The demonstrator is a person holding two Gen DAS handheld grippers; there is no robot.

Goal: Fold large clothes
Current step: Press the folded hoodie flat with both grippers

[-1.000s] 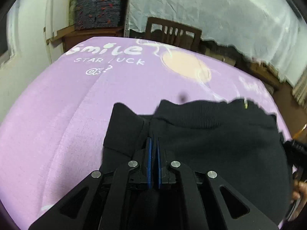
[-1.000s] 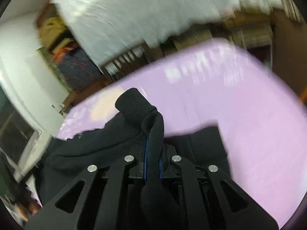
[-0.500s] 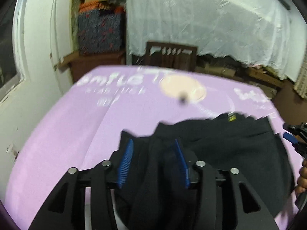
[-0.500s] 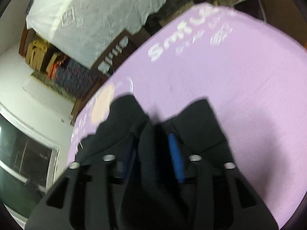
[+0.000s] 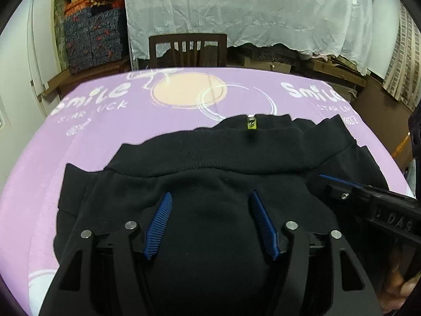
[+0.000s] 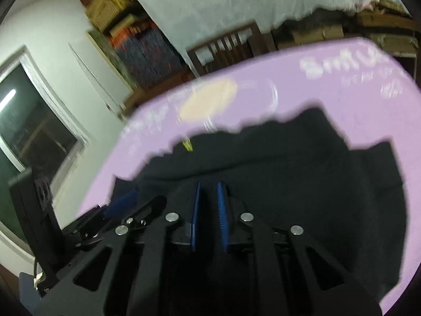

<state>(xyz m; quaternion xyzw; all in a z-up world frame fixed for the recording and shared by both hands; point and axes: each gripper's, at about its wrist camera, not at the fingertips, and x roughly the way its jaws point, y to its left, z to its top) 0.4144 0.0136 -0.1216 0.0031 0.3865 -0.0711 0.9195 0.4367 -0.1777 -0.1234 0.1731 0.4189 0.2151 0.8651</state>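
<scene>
Nearest, the left gripper (image 5: 210, 226) hovers over the black garment (image 5: 223, 163), jaws spreading with no cloth pinched. Beside it the right gripper (image 6: 209, 210) has jaws closing, nearly together, nothing visibly held. The garment lies bunched on the purple tabletop (image 5: 105, 131), just short of its cream circle (image 5: 188, 90). Best re-grip at the ribbed hem (image 5: 236, 155) corners and pull flat.

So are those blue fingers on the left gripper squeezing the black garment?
Apart. The left wrist view shows the left gripper opening, fingers spread, with the black garment lying loose between them.
</scene>
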